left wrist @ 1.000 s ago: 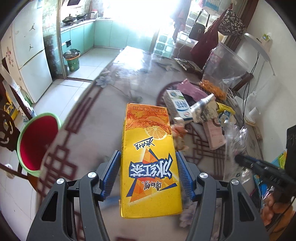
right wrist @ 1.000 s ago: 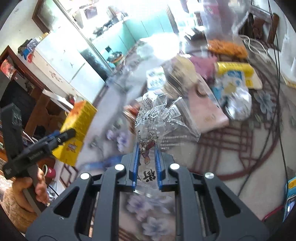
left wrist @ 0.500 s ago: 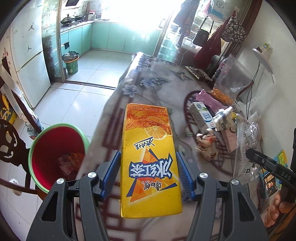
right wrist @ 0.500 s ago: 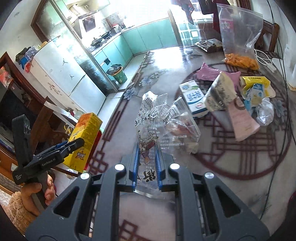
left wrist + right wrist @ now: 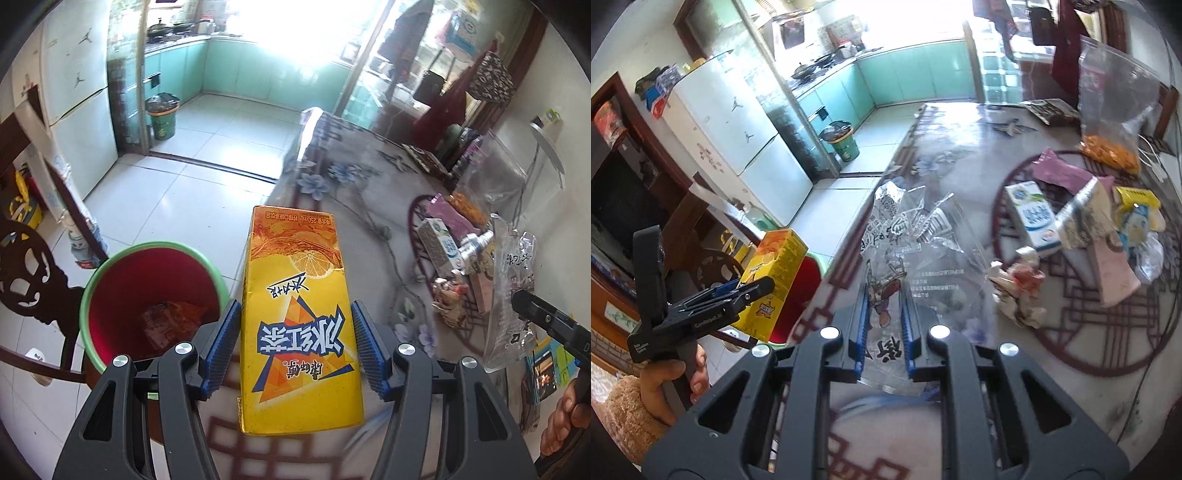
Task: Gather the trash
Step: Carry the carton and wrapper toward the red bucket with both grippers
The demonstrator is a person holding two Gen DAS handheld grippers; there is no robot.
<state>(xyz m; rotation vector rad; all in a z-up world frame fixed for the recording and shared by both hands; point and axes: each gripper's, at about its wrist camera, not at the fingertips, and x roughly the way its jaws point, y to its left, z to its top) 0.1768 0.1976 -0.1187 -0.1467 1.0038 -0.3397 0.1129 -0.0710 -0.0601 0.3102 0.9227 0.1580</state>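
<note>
My left gripper (image 5: 295,332) is shut on a yellow iced-tea carton (image 5: 297,314), held over the table's left edge. Just left of it and lower stands a red bin with a green rim (image 5: 147,306), with wrappers inside. From the right wrist view the same carton (image 5: 775,273) hangs in front of the red bin (image 5: 798,295). My right gripper (image 5: 884,317) is shut on a clear printed plastic wrapper (image 5: 912,251), above the table. That wrapper (image 5: 511,295) also shows at the right of the left wrist view.
More trash lies on the patterned table (image 5: 960,155): a milk carton (image 5: 1032,218), a crumpled wrapper (image 5: 1019,291), a pink pack (image 5: 1115,273), a yellow pack (image 5: 1137,210), a bag of orange snacks (image 5: 1108,147). A dark wooden chair (image 5: 26,273) stands beside the bin. A green bin (image 5: 160,116) stands in the kitchen.
Both grippers have moved left across the table toward its edge, each keeping its load. The red bin has come closer and its inside now shows.
</note>
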